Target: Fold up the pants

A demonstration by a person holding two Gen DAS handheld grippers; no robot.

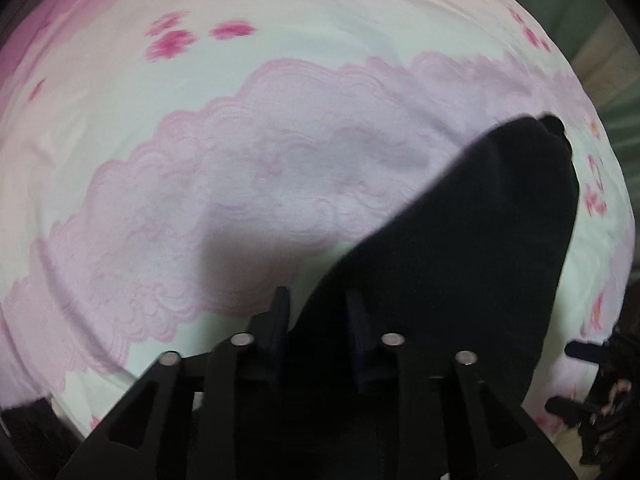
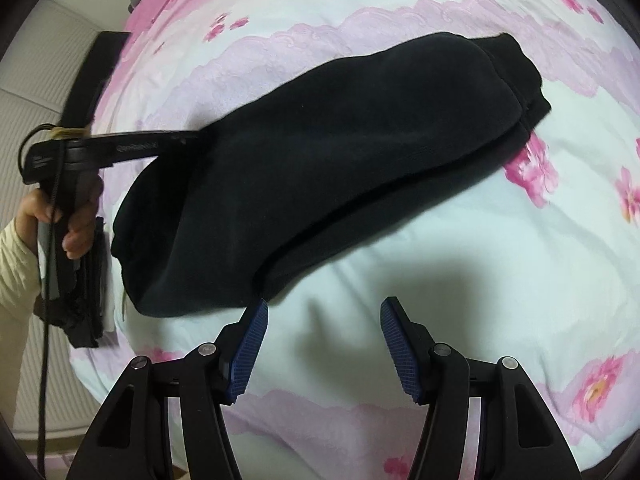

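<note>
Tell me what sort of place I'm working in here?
Probably a bedroom: soft black fabric pants lie on a puffy pale bedspread with pink flower print, and a white panelled wall stands beside the bed.

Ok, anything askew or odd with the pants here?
Nothing damaged. The black pants lie diagonally across the floral bedsheet, their layered edges not quite matching. The left gripper has fabric between its jaws.

Left gripper (image 1: 318,312) nearly closed; right gripper (image 2: 324,312) spread.
</note>
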